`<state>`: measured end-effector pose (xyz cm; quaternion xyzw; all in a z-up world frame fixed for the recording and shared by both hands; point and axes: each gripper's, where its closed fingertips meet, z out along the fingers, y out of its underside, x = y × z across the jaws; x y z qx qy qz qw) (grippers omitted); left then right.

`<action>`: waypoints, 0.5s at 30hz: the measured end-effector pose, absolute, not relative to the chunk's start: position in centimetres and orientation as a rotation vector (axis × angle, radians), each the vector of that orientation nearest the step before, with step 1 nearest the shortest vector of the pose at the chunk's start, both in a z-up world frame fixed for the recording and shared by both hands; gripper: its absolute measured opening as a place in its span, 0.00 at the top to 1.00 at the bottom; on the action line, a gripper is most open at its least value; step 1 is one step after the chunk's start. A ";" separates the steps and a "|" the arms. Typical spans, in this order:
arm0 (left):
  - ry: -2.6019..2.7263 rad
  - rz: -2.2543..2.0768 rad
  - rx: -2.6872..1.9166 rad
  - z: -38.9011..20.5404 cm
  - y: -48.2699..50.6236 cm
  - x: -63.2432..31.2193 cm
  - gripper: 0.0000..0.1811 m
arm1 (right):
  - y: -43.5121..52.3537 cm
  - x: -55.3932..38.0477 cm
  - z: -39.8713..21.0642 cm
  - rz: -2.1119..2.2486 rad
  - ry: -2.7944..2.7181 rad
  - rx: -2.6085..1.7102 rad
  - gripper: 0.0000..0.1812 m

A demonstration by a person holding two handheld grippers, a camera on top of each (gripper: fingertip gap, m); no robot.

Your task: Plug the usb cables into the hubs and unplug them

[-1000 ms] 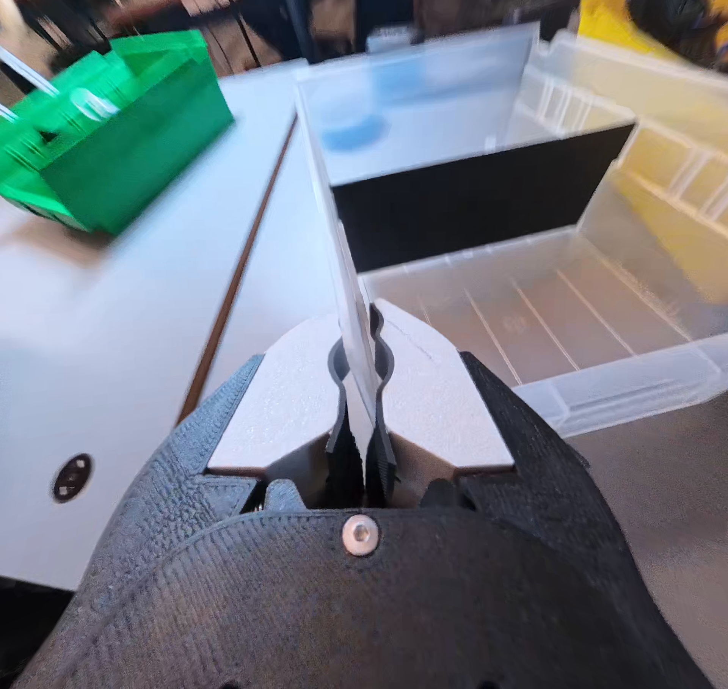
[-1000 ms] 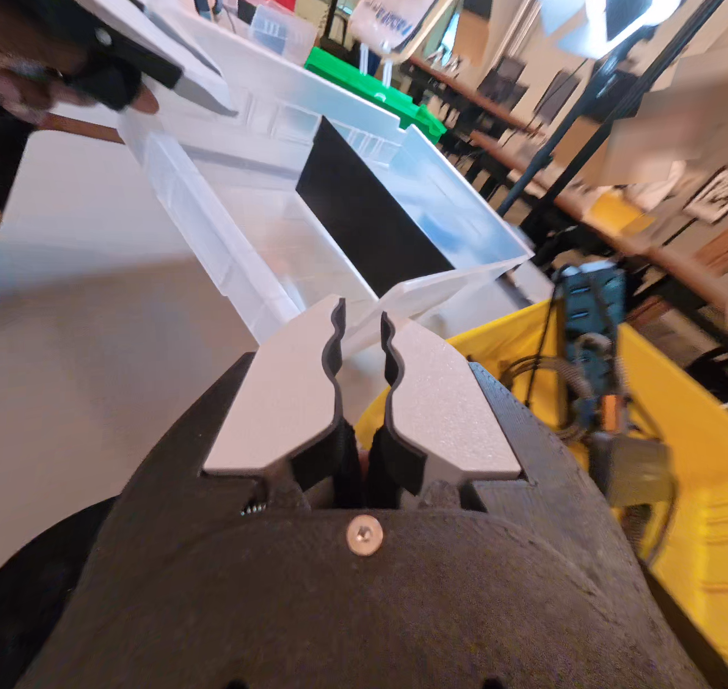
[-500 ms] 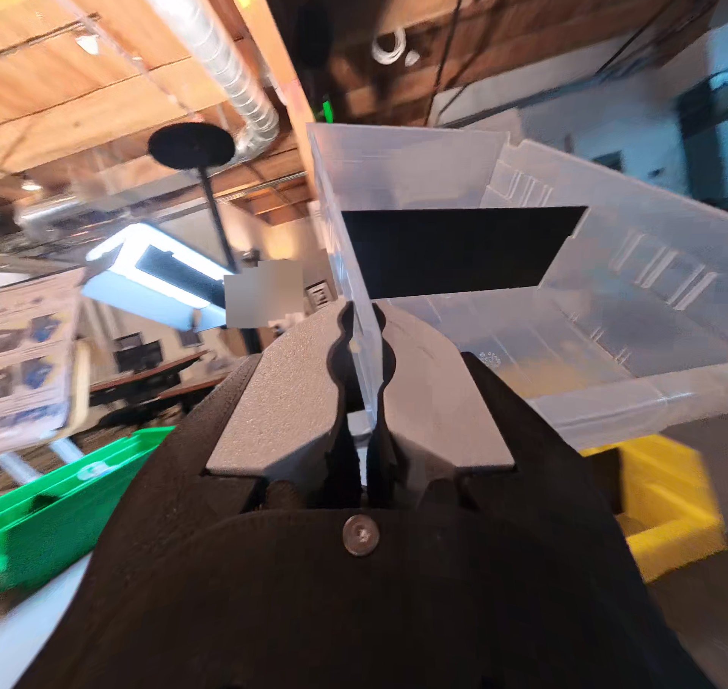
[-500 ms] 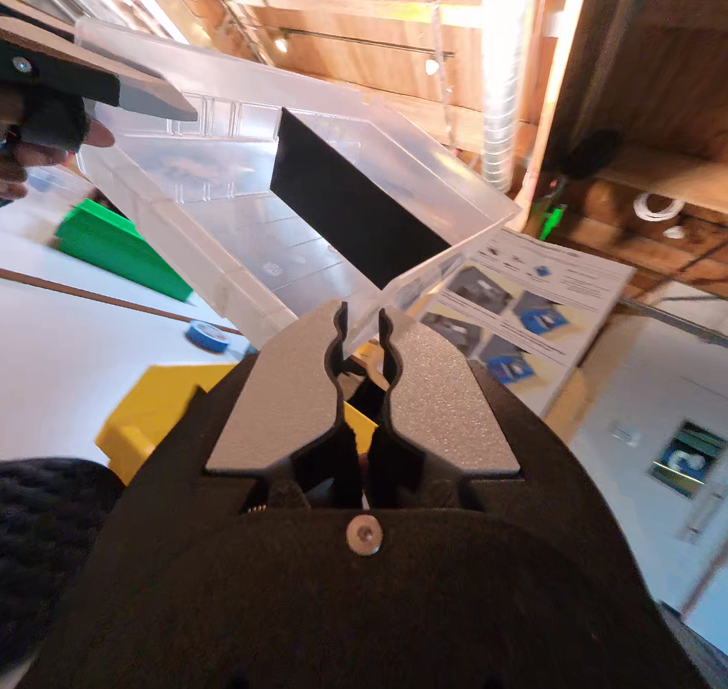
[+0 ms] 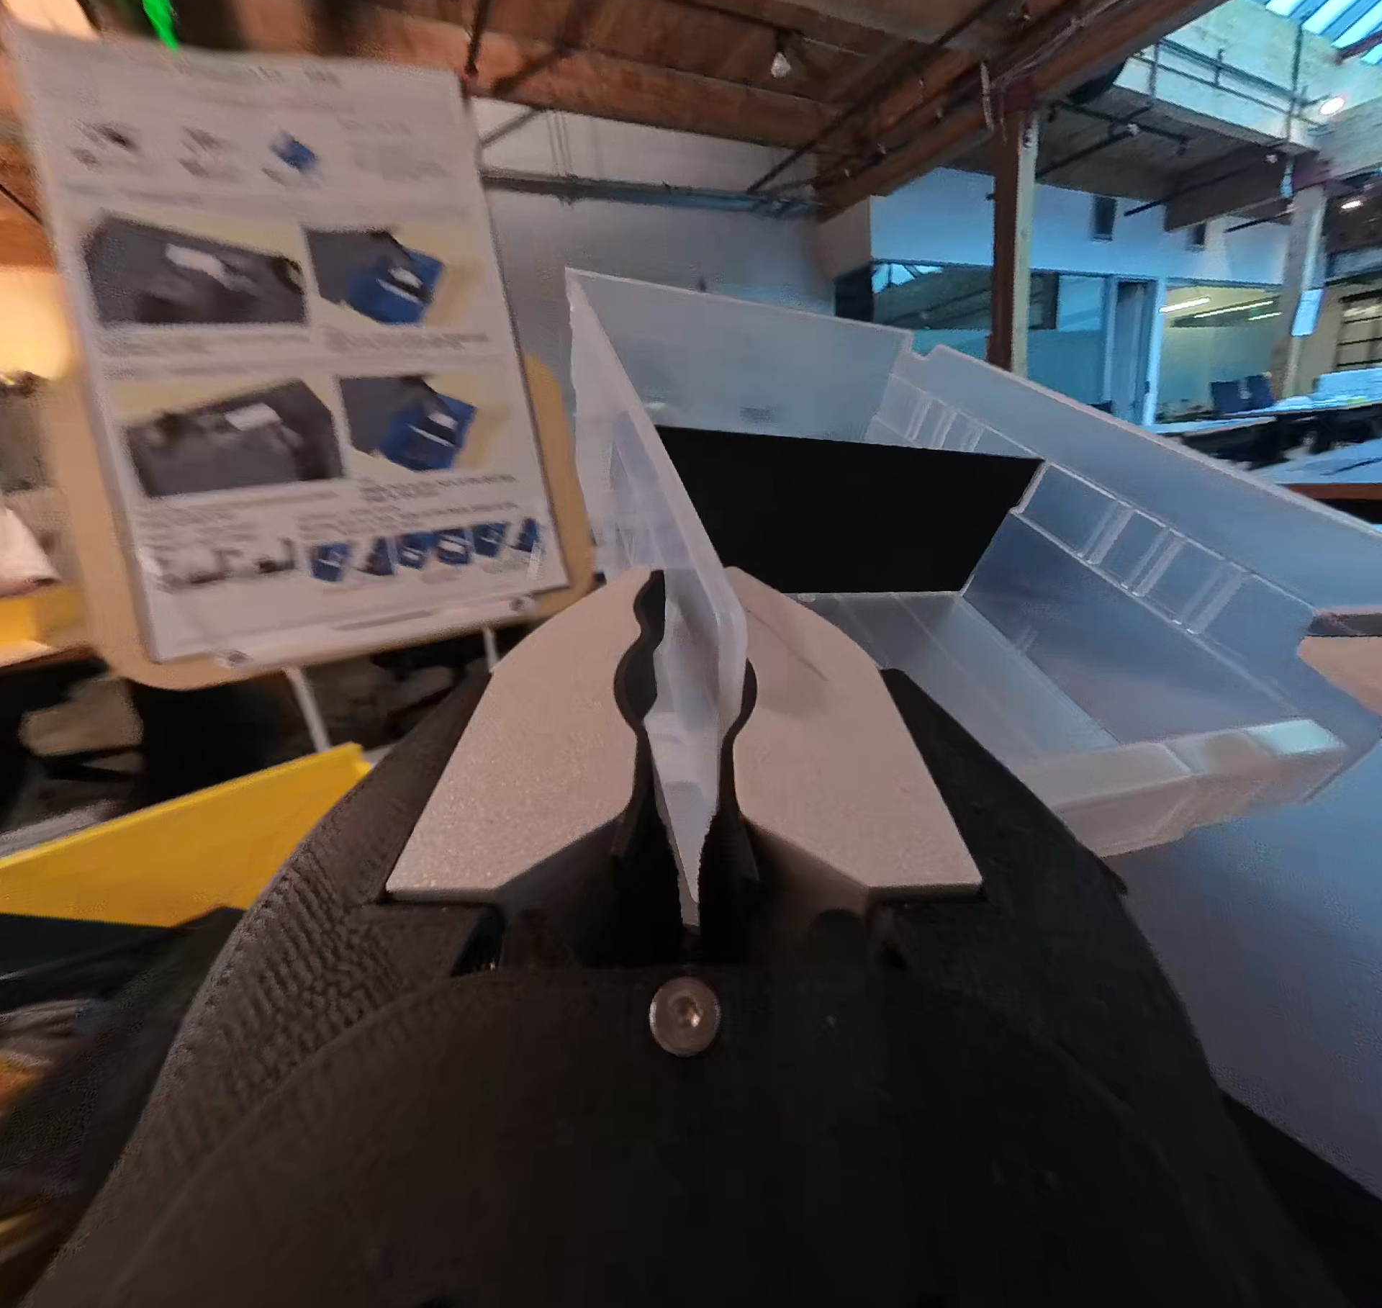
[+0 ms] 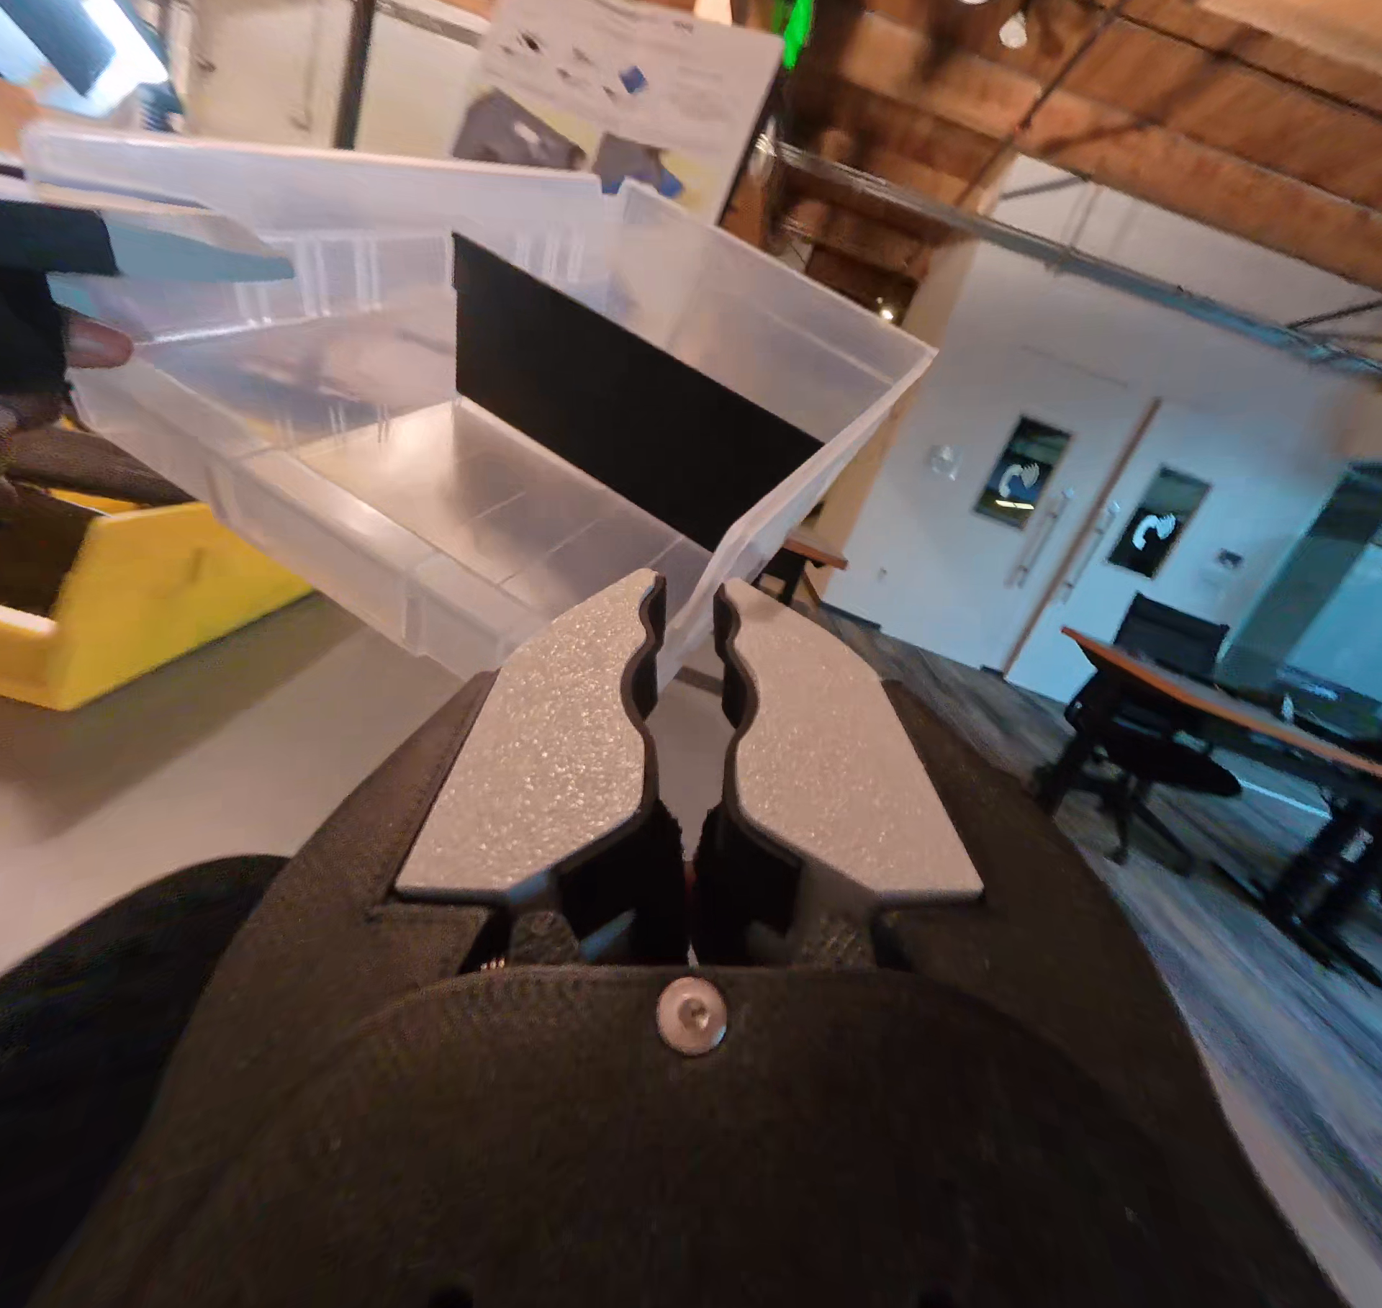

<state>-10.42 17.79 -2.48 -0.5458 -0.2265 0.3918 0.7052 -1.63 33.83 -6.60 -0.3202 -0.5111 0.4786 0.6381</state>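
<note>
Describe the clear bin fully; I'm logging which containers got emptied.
The clear bin is translucent plastic with ribbed walls, and a black divider splits it into two compartments; both look empty. It is lifted and tilted. The left gripper is clamped on one side wall, the right gripper on the opposite wall.

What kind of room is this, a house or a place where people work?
Most likely a big open workplace, like an office or workshop. There are long desks with office chairs, bare wooden ceiling beams, and a poster board with pictures. Both grippers hold up a clear plastic bin.
</note>
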 end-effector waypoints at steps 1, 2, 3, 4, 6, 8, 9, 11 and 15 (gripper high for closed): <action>-0.515 0.830 -1.234 -3.4 18.9 -10.9 0.94 | 34.7 -1.7 -7.2 1.079 -1.160 -0.756 0.94; -0.524 0.796 -1.260 -4.4 20.0 -11.5 0.93 | 35.5 -1.8 -7.9 1.071 -1.154 -0.782 0.94; -0.535 0.770 -1.286 -5.4 20.9 -12.0 0.93 | 36.3 -2.0 -8.8 1.062 -1.153 -0.816 0.94; -0.542 0.759 -1.318 -6.5 21.7 -12.5 0.94 | 37.0 -2.3 -9.7 1.043 -1.158 -0.857 0.94; -0.547 0.751 -1.385 -8.7 23.3 -13.4 0.94 | 38.4 -3.0 -11.9 0.974 -1.184 -0.938 0.94; -0.573 0.718 -1.437 -10.8 24.3 -14.1 0.93 | 39.4 -3.5 -13.7 0.905 -1.212 -0.999 0.95; -0.589 0.700 -1.462 -11.7 24.7 -14.4 0.93 | 39.7 -3.7 -14.4 0.891 -1.218 -1.025 0.95; -0.621 0.660 -1.494 -13.3 25.1 -14.9 0.93 | 40.1 -4.0 -15.5 0.877 -1.231 -1.070 0.95; -0.659 0.599 -1.515 -15.1 25.5 -15.4 0.93 | 40.4 -4.4 -16.4 0.830 -1.267 -1.108 0.95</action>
